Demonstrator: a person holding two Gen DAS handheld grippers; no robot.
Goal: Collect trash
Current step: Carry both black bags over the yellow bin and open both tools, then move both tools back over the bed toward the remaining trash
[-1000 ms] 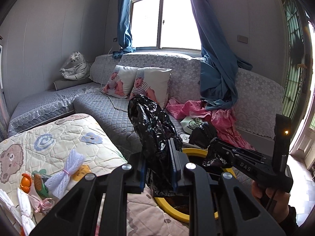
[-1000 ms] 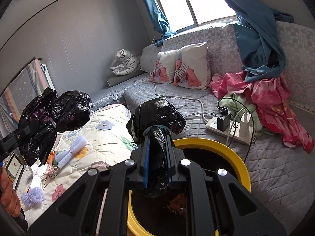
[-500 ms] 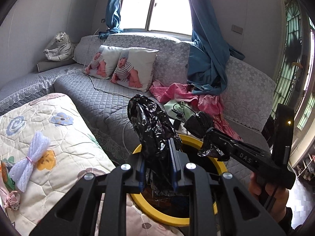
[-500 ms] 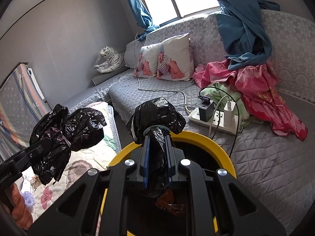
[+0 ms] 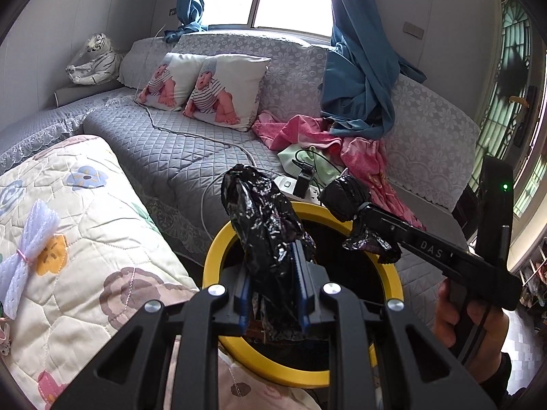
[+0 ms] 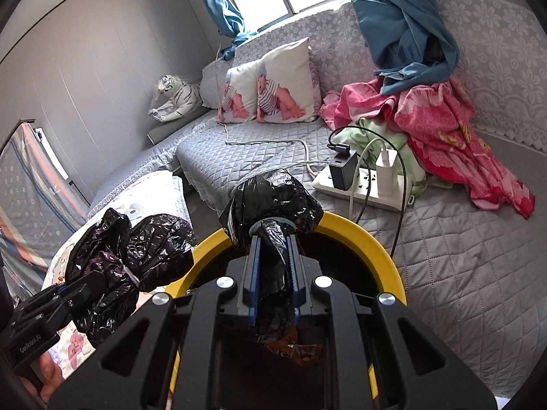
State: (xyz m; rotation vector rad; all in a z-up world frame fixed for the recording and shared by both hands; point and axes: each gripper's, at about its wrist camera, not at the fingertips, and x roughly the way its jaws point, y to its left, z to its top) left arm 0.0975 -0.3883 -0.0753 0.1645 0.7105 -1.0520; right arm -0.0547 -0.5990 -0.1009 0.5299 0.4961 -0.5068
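With each tool clamped on its own tied black trash bag, the step in hand looks like the drop into the yellow-rimmed bin (image 5: 218, 249). The left tool (image 5: 273, 294) is pinched narrow on the lower end of the long bag (image 5: 263, 225), which stands up over the near-left part of the bin's rim. The right tool (image 6: 271, 280) grips the neck of the round bag (image 6: 273, 201) just below its tie, with the bundle poised over the far part of the rim. Some litter already lies in the bin's dark inside.

Next, I judge, each tool must be well inside the rim and then spread wide so the bags fall in, not onto the rim.

Room is tight: the two tools sit near each other over one opening. A quilted bed (image 5: 85, 239) edge presses against the bin's left side, and the grey sofa (image 6: 461, 256) front edge is just behind it, with a power strip (image 6: 362, 188) and cables near that edge.
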